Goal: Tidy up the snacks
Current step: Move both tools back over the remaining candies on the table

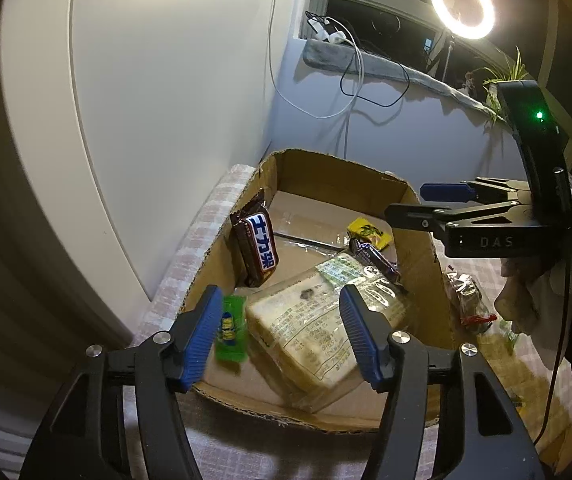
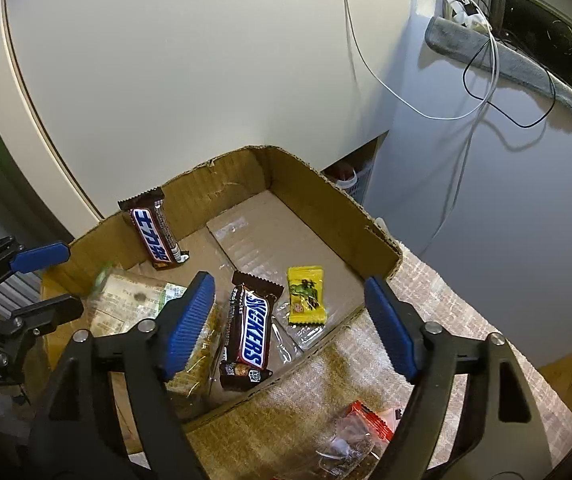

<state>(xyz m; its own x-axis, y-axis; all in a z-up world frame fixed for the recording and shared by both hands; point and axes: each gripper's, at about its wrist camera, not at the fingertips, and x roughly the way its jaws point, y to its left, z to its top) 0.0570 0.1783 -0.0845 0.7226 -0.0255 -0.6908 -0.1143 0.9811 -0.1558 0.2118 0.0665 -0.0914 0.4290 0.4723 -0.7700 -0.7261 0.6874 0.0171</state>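
An open cardboard box (image 1: 390, 184) (image 2: 326, 188) sits on a checked cloth. Inside it, one Snickers bar (image 1: 256, 246) (image 2: 156, 236) leans on the wall, another (image 2: 248, 330) (image 1: 374, 258) lies flat, beside a yellow candy packet (image 2: 306, 294) (image 1: 368, 232) and a clear-wrapped bread pack (image 1: 318, 332) (image 2: 126, 304). A small green packet (image 1: 230, 328), blurred, sits just by the left finger over the box's near corner. My left gripper (image 1: 282, 336) is open above the box. My right gripper (image 2: 290, 324) (image 1: 410, 202) is open and empty over the box's right side.
A clear and red wrapped snack (image 2: 358, 432) (image 1: 466, 300) lies on the cloth outside the box. A white cabinet (image 1: 146, 100) stands behind, a wall with hanging cables (image 2: 478, 92) to the right, and a lit ring light (image 1: 462, 4) by the window.
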